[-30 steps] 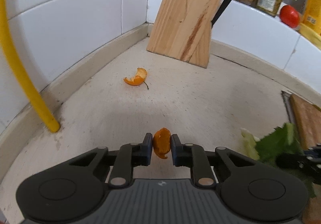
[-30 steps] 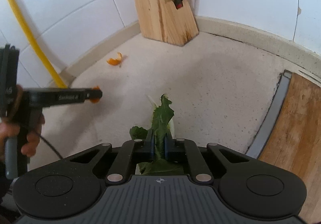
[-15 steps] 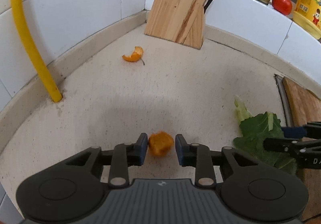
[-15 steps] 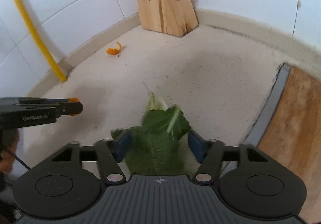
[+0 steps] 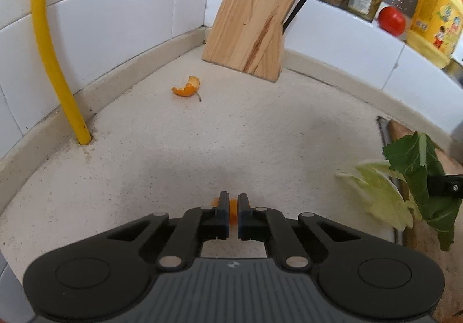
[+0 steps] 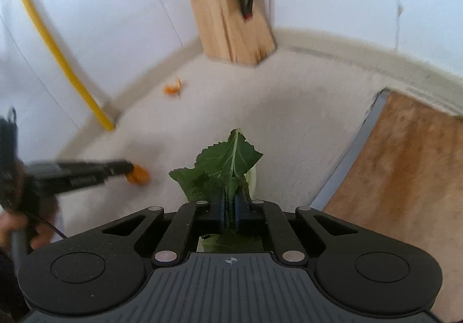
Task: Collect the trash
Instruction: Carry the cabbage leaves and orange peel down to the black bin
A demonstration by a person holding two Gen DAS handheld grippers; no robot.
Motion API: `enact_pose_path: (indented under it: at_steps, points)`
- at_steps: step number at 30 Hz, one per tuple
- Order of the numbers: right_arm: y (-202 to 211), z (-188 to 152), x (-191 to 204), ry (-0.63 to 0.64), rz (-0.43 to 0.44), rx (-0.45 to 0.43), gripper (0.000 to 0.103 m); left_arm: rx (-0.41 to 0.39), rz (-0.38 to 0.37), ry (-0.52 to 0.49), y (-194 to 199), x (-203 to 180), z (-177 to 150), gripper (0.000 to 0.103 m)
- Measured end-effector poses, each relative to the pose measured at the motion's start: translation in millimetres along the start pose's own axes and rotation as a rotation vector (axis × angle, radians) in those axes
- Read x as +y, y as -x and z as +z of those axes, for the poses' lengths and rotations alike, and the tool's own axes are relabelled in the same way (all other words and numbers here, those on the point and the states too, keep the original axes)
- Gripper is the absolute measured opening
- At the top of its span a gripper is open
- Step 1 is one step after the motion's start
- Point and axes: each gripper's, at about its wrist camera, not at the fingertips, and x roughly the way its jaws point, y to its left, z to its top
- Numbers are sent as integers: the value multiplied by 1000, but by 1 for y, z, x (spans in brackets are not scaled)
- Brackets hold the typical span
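Observation:
My left gripper is shut on a small piece of orange peel just above the speckled counter; the right wrist view shows that peel at its tip. A second curl of orange peel lies near the knife block. My right gripper has its jaws closing on a dark green leaf, with the pads pressing its stem. The leaf hangs lifted at the right, with a pale leaf beside it.
A wooden knife block stands in the tiled corner, and a yellow pipe rises at the left wall. A wooden cutting board lies to the right. Jars, a tomato and a yellow bottle sit on the ledge.
Both grippers opened for a moment and closed again, the left on the orange peel, the right on the leaf. Both drew back from the corner, and the leaf now hangs lifted.

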Motion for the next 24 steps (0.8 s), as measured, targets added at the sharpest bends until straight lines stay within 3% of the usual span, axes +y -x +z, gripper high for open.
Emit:
enact_pose_path:
  at_steps: [3,7,8,10,11,13,15,16,17,19,20,22,24]
  points:
    - [16,0,-3,-37,-1,-31,8,13,-22,-8,3,-1,-8,1]
    - [8,-16,-11,-61,-85,19,14,32,-27,-22,3,-1,-19,3]
    - [8,-22,-12,-63,-110,24,21,36,-23,-18,3,1,-21,5]
    - [8,-32,-10,-16,-165,37,44,32,-17,-19,3,5,-22,21]
    - [10,-36,-8,4,-192,40,59,25,-10,-20,4,7,-22,26]
    - [14,-42,-3,33,-211,36,61,3,8,-29,5,10,-23,39]
    - [15,-44,3,57,-210,35,75,-15,29,-42,4,11,-21,40]
    - [14,-45,6,67,-209,33,76,-23,32,-50,2,11,-20,41]
    - [10,-46,9,87,-215,38,70,-33,35,-59,-1,11,-18,41]
    - [2,-47,14,119,-238,47,45,-39,61,-76,-9,10,-15,39]
    - [-1,-48,15,122,-235,69,25,-28,67,-80,-13,11,-14,35]
    - [-1,-47,15,124,-248,82,14,6,11,-40,-18,16,-12,7]
    - [7,-44,15,104,-228,83,10,17,-6,-41,-15,14,-13,5]
